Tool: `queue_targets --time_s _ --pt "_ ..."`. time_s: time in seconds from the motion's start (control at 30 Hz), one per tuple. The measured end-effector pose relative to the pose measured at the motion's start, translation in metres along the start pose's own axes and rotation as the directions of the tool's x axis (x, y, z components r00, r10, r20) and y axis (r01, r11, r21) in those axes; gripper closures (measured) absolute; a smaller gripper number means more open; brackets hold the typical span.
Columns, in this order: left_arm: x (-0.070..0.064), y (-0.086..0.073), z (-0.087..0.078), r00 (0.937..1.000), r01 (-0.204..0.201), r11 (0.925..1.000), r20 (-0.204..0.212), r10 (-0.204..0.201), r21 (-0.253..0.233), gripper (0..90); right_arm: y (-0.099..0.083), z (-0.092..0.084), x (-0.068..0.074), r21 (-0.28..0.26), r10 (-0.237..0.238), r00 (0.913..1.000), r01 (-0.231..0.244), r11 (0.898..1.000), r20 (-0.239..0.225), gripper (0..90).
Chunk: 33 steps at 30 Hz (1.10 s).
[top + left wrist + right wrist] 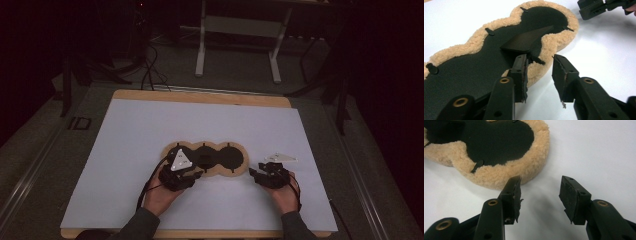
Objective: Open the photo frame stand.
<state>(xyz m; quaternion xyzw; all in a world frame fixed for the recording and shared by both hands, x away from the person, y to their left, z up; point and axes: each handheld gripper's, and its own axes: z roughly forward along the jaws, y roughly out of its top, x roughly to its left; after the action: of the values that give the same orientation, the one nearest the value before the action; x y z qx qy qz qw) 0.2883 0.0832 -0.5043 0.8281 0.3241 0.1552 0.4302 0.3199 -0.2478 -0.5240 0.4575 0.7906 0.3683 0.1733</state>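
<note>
Lying flat on the white table sheet (130, 140): one three-lobed black pad with tan fleecy rim (206, 159), a flat black rectangular piece (526, 40) resting on its middle. Left gripper (539, 65) at the pad's near edge, jaws parted, nothing between them. Right gripper (540, 187) just beside the pad's end lobe, jaws apart over bare sheet. Beyond the table: grey metal stand (240, 30), loose cables (150, 65).
</note>
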Motion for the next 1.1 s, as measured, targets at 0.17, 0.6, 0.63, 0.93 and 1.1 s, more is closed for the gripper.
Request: queue_targets --time_s 0.17,0.6,0.63,0.93,1.1 --pt "-0.002 0.000 -0.005 1.0000 -0.005 0.9999 -0.006 0.004 -0.015 58.0 0.000 0.000 0.000 -0.003 -0.001 1.0000 0.001 1.000 0.000 50.7" --pt "0.001 0.011 -0.011 0.9997 -0.024 0.9985 -0.005 0.024 -0.049 56.1 0.000 -0.002 0.000 -0.006 0.002 1.0000 -0.002 1.000 0.002 50.2" --pt "0.002 0.011 -0.011 0.9996 -0.026 0.9988 -0.004 0.026 -0.042 54.4 0.000 -0.001 0.000 -0.005 0.002 1.0000 -0.001 1.000 0.002 50.3" --pt "0.002 0.020 0.004 0.9965 -0.077 0.9970 -0.032 0.078 0.007 47.3 0.000 -0.002 -0.001 -0.005 0.001 1.0000 -0.001 1.000 0.001 50.1" --pt "0.000 0.022 0.015 0.9920 -0.110 0.9934 -0.058 0.112 0.032 46.4 0.000 -0.002 -0.001 -0.007 0.001 1.0000 -0.001 1.000 0.000 49.9"
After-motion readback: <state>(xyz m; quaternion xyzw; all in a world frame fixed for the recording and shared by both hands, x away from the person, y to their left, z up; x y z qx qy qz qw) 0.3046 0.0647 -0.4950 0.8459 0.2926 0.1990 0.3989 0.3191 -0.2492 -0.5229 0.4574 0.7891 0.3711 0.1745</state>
